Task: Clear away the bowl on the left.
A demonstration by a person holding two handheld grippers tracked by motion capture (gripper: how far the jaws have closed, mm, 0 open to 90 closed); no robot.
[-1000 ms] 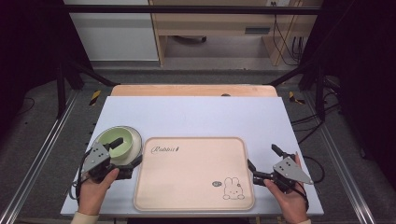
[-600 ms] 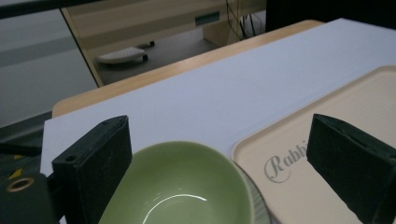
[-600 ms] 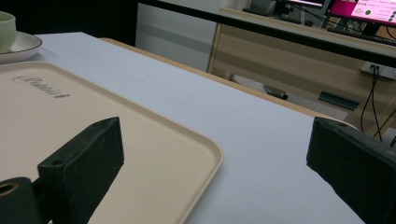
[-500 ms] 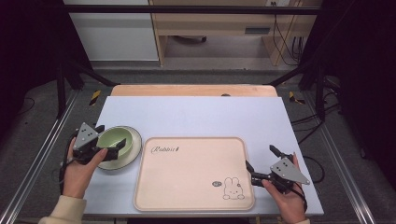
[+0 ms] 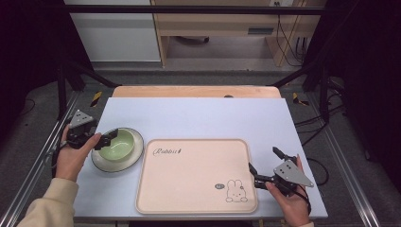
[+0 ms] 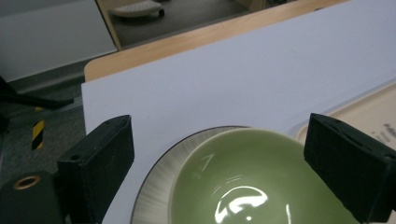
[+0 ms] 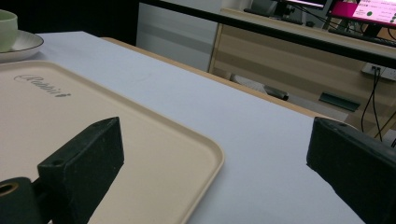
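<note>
Nothing moved yet: green bowl [image 5: 118,144] on plate [image 5: 105,163] at nine o'clock of empty tray [image 5: 196,198], left gripper [image 6: 224,172] jaws apart around bowl, right gripper [image 5: 264,166] jaws apart astride tray's edge.

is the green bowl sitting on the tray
No, the green bowl sits on a plate on the table, to the left of the tray.

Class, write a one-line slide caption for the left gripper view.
Open left gripper poised over a green bowl on its plate.
</note>
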